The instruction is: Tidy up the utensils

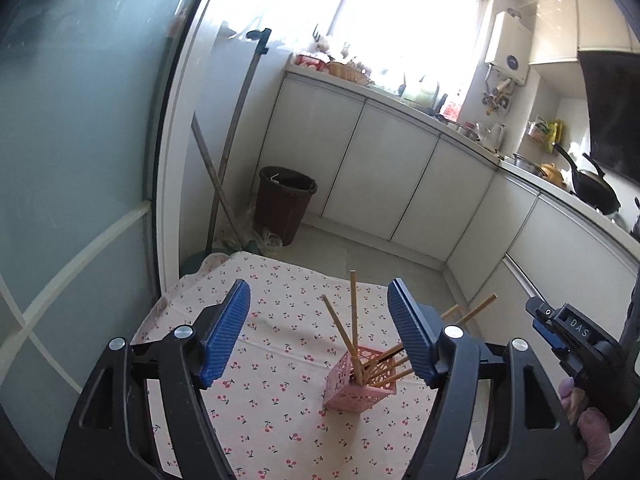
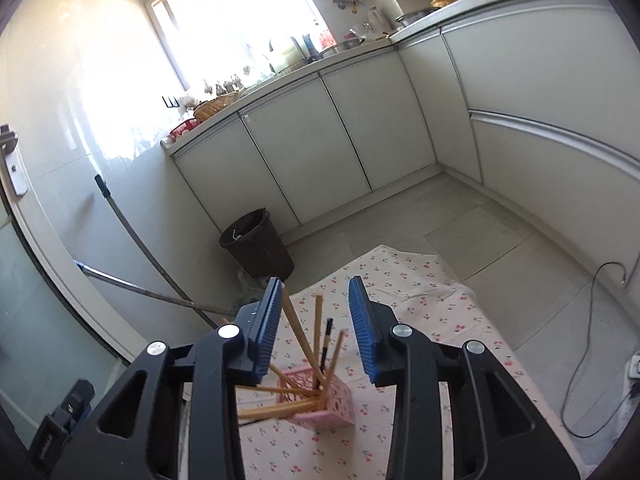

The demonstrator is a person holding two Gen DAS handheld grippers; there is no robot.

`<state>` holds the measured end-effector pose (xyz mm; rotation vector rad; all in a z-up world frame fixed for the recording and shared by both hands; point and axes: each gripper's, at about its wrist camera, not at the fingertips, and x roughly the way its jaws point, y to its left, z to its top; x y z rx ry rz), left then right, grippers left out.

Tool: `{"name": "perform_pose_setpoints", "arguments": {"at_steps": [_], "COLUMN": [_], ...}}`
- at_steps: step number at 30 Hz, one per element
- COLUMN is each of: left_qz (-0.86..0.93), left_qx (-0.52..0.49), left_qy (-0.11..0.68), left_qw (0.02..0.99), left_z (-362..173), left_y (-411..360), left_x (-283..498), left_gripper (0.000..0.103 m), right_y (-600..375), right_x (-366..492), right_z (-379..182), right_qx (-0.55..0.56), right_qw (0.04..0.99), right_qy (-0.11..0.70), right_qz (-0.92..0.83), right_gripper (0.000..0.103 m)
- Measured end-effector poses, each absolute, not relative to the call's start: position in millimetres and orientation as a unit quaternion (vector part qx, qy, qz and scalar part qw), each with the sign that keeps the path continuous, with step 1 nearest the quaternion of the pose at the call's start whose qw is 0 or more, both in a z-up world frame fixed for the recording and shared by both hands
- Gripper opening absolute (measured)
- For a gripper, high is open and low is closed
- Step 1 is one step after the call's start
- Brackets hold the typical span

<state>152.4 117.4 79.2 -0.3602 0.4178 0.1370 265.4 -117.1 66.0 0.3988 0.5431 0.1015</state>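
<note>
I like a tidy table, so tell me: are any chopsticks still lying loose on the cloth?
No: the chopsticks all stand or lean inside the pink basket, and the cloth around it shows nothing else.

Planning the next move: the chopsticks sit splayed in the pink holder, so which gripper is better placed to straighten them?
Right, probably. The right gripper is open directly over the pink holder, chopsticks between its fingers. The left gripper is open too, but the holder sits off-centre.

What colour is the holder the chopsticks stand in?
Pink, with a cut-out lattice pattern; the holder shows best in the left wrist view.
</note>
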Motion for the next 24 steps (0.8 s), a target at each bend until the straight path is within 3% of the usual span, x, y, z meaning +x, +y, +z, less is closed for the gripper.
{"name": "perform_pose_setpoints", "arguments": {"at_steps": [7,10,14,24], "left_qz": [0.076,0.079,0.077,0.06], "left_qx": [-0.115,-0.109,-0.132,-0.09], "left_qy": [0.201,0.216,0.238,0.251], "left_qw": [0.97,0.967,0.959,0.962], "left_z": [75,63,50,28], "left_y": [80,74,72,45], "left_x": [133,128,122,95], "left_gripper": [0.096,0.096,0.096,0.096], "right_y": [-124,-130,-140,-155], "right_x": [215,197,176,143], "right_z": [61,57,48,8], "right_qx": [0.154,0.145,0.14,0.115], "right_qw": [0.953,0.955,0.954,0.939], "right_qy": [0.26,0.259,0.265,0.322], "right_qz": [0.009,-0.007,-0.014,-0.041], "right_gripper": [0.074,0.088,0.096,0.096]}}
